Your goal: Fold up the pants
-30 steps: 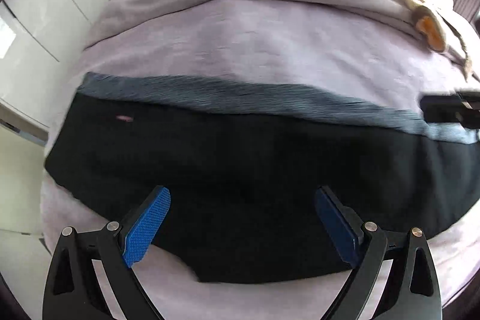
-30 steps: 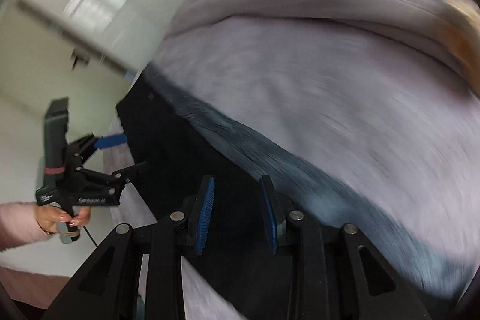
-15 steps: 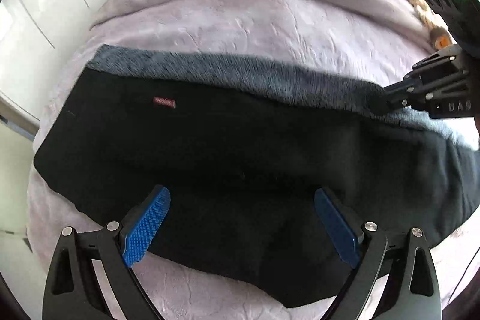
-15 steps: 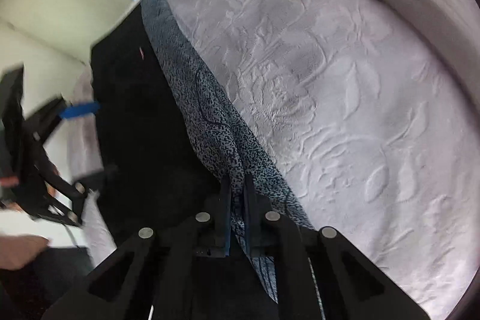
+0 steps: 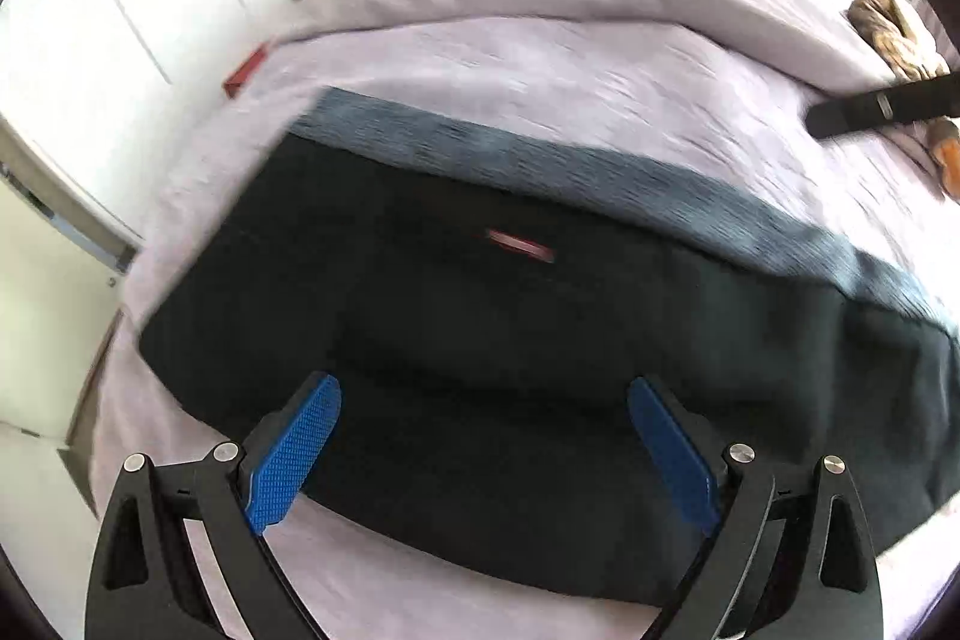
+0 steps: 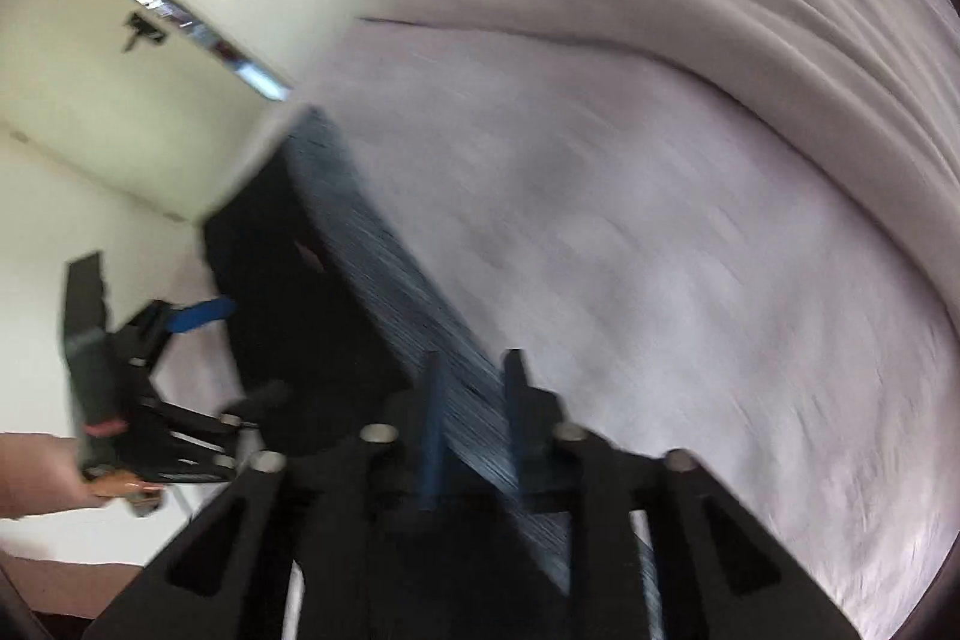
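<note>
Black pants [image 5: 510, 340] near bed [image 5: 540, 70] edge | L gripper [image 5: 483, 436] spread | R gripper [image 6: 471, 400] just opening, straddles hem

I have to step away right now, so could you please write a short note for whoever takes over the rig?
Left gripper: open, empty, over the pants' near edge.
Right gripper: fingers have just been opening; the grey band lies between them, unpinched.
Pants: flat on the bed cover.
Done: apparently folded once lengthwise.
Left: probably the crosswise folds.
</note>
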The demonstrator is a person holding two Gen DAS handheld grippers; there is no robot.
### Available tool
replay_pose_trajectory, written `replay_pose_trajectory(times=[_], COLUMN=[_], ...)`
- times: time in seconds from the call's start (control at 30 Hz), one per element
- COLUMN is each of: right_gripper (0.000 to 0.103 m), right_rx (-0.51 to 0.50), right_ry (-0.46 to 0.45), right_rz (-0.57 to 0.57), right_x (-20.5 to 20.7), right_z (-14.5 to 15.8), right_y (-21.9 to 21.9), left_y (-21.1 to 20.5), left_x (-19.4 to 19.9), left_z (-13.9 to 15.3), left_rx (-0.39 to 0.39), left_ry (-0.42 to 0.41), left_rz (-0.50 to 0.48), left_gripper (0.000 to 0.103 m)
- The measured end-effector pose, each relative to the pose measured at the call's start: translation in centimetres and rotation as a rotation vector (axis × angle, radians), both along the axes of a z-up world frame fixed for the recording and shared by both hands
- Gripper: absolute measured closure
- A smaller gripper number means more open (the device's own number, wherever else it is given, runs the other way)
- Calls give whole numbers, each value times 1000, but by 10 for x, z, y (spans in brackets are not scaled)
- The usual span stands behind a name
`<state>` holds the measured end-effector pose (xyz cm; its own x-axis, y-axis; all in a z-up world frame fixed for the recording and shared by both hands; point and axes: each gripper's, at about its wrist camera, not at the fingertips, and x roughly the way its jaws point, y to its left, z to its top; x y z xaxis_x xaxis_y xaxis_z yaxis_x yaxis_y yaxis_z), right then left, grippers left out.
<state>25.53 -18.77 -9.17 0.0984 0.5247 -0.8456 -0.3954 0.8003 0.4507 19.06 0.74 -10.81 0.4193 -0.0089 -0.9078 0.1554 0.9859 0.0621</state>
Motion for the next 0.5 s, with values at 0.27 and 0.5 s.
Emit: replay_pose_trajectory(times=[0.27,0.5], right_gripper=[71,70], right_rx=[55,1], right_ry=[18,83], right_rz=[153,217], right_x=[79,116], right_z=[-23,-55], right_y=[152,192], left_y=[29,34], left_x=[4,-6], left_z=[-27,-30], left_rx=[30,-21], left_ry=[7,-33], left_rz=[-48,-56], left_gripper=[5,3])
